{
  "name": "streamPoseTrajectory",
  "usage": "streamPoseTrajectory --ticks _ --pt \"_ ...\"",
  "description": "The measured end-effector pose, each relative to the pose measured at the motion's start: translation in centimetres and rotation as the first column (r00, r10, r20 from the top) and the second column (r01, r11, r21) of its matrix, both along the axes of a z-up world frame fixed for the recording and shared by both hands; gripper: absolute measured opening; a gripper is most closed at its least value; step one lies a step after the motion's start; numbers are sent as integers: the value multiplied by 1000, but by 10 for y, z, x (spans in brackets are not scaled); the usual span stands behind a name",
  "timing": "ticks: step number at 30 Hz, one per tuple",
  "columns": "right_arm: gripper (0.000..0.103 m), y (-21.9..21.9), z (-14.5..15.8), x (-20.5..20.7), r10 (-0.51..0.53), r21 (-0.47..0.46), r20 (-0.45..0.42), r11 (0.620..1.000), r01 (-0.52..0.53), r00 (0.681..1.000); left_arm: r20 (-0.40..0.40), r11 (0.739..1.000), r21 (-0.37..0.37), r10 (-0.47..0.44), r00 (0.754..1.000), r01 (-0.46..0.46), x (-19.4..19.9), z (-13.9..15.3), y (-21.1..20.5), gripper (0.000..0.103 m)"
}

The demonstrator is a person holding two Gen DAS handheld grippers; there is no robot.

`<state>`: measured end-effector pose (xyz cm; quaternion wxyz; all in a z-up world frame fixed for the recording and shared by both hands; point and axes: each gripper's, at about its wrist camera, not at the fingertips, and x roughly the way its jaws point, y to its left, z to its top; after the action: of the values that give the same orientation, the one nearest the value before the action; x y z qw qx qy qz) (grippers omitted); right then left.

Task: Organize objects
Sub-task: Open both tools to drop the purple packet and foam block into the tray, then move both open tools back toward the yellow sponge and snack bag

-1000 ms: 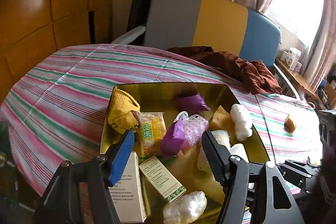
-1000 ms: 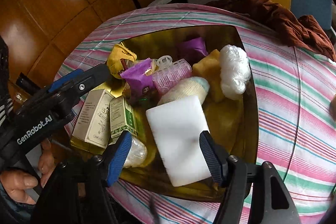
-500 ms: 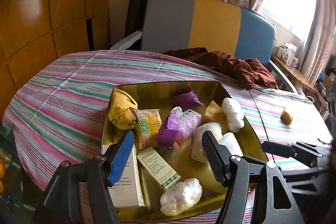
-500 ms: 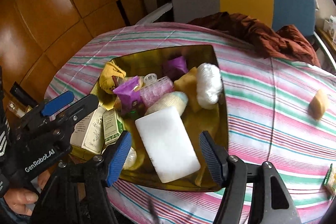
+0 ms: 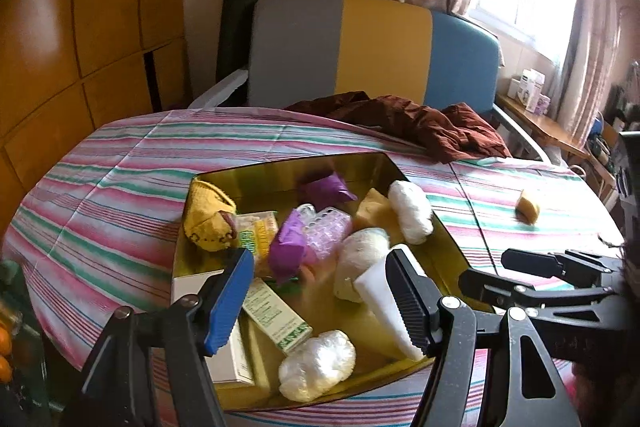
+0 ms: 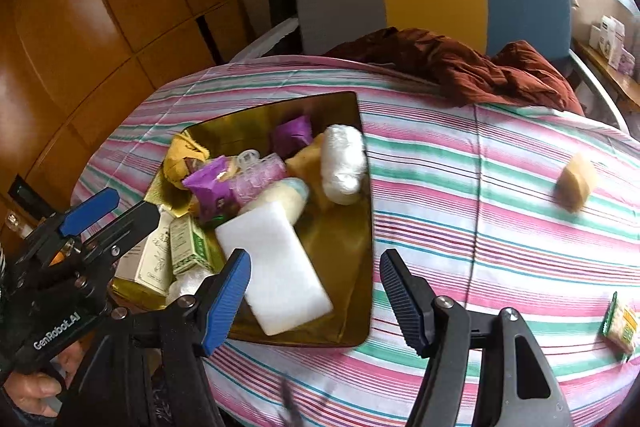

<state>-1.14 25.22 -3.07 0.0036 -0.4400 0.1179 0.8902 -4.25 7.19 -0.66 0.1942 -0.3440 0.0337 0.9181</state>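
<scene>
Both the left gripper (image 5: 320, 291) and right gripper (image 6: 314, 291) hang released and empty above the filled gold tray (image 6: 360, 311), so next, I judge, is fetching the tan block (image 6: 576, 183) stranded near the table's right edge.

Legible markings: one brand name only.
"GenRobot.AI" in white letters on the black body of the left gripper (image 6: 96, 215), seen from the right wrist camera. Printing on the green-and-white box (image 6: 188, 245), the cream box (image 6: 154, 259) and the yellow-green packet (image 5: 256, 237) in the gold tray (image 6: 352, 307) is too blurred to read.
</scene>
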Motion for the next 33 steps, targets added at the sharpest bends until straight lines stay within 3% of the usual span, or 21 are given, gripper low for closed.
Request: streamPoseTrajectory --ticks 8,16,25,33 --pt "68 34 -6 17 -48 37 44 998 46 998 -9 998 -22 -61 998 61 10 2 17 69" --pt "69 107 -7 51 -56 179 184 984 22 981 3 991 -23 -134 991 134 15 0 37 70" --pt "75 235 -22 110 -232 320 358 941 114 904 20 979 -22 -204 979 205 20 -3 63 70" --pt "76 281 -63 113 -214 352 516 936 22 829 31 963 -45 -265 964 266 24 -3 92 70"
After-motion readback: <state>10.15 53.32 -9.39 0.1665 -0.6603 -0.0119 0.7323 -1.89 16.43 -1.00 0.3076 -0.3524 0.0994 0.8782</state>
